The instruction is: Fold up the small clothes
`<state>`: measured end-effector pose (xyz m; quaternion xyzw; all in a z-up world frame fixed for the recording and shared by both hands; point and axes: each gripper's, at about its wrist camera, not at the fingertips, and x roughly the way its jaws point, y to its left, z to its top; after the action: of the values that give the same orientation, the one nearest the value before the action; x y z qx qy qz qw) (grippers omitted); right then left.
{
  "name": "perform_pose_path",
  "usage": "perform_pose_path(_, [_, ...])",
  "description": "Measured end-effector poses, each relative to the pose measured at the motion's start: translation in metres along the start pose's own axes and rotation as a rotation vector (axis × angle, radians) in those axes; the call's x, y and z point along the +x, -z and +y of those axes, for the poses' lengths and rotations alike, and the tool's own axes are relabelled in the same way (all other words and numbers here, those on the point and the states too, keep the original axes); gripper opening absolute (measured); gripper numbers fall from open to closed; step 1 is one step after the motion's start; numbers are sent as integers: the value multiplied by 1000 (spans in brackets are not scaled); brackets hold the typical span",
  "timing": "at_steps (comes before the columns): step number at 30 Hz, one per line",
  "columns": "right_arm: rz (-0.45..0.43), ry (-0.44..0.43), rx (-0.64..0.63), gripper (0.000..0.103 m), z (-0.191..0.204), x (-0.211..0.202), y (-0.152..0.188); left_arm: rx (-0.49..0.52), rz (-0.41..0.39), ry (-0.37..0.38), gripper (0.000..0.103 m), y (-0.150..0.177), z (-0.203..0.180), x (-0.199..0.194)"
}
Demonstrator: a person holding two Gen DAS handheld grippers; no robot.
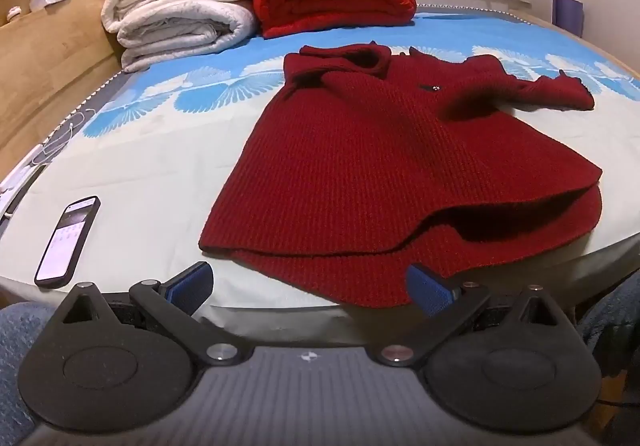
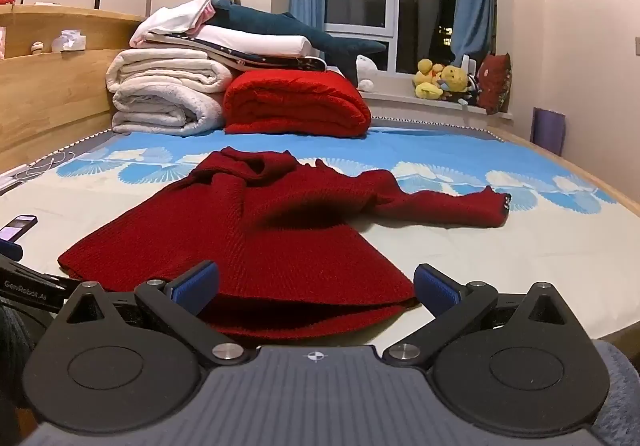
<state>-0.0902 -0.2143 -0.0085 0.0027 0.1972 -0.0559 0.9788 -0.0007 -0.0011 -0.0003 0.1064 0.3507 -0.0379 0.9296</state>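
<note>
A dark red waffle-knit child's sweater [image 1: 384, 149] lies spread on the pale and blue patterned bed sheet [image 1: 152, 165], its hem toward the near edge of the bed and its collar toward the far side. One sleeve is folded across the chest near the collar; the other sleeve [image 2: 452, 205] stretches out flat to the right. At the hem the upper layer lifts clear of the lower one, leaving a dark gap between them. The left gripper [image 1: 310, 288] sits low at the near edge of the bed, tilted down toward the sheet, its jaws spread wide with nothing between the blue pads [image 1: 192, 284]; the sweater's hem lies just beyond and partly between the fingertips, and no pad is seen pressing it. The right gripper [image 2: 316, 286] is held closer to level at the same edge, jaws likewise spread and released, the hem lying just ahead of its blue fingertips [image 2: 436, 288]. In the right wrist view a part of the left gripper shows at the left margin. A black-cased smartphone [image 1: 68, 240] with a lit screen rests on the sheet, well apart to the left of the sweater. At the far side stand a stack of folded white quilts [image 1: 176, 13] and a folded bright red blanket [image 1: 332, 1], touching each other. A wooden headboard [image 1: 48, 45] runs along the left. Yellow plush toys [image 2: 440, 83] sit on the window sill.
</note>
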Motion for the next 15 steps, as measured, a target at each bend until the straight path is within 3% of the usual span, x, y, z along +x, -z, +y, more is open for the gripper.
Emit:
perform_pose_path(4, [48,-10,29,102,3,8,-4,3,19,3,103,1,-4,3])
perform_pose_path(6, [20,-14,34,102,3,2,2,2,22,4,103,1,-6,5])
perform_pose_path(15, [58,-16,36,102,0,13,-3,8,30,28,103,-5,-3,10])
